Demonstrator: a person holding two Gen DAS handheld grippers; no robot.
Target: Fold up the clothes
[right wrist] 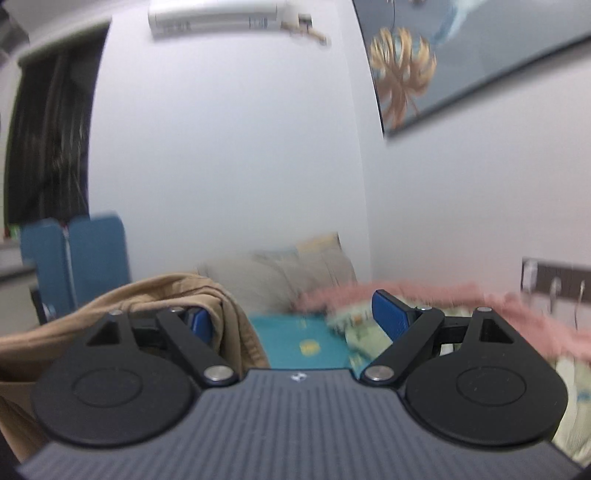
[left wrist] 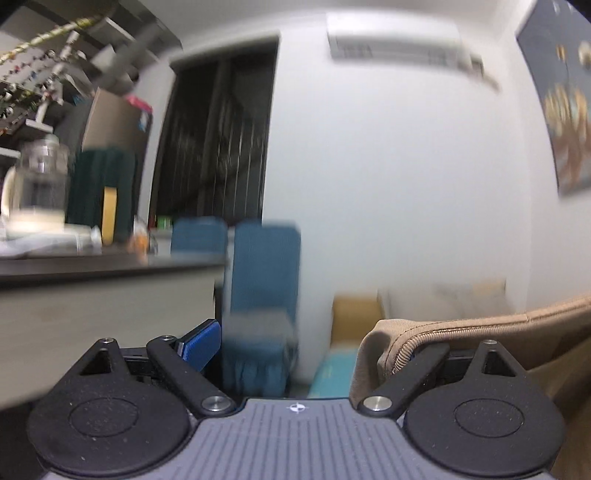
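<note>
Left wrist view: left gripper (left wrist: pixel 295 345) wide open, tan garment (left wrist: pixel 480 332) draped over its right finger, unclamped. Right gripper (right wrist: pixel 295 317) wide open, same garment hung on its left finger. Step: lifting, spreading. Next: regrip corners.

White wall (left wrist: pixel 388 184), air conditioner (right wrist: pixel 218 16), blue chairs (left wrist: pixel 264 258), dark window (left wrist: pixel 218 136).

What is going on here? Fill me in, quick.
A person is folding clothes with a pair of tongs in each hand. Both pairs point level at the wall, jaws wide apart. A tan garment is draped over the inner finger of each: the right-hand finger of the left tongs and the left-hand finger of the right tongs. Neither pair is clamped on it. Beyond them lies a teal cloth, and a pink fuzzy item is blurred.
</note>
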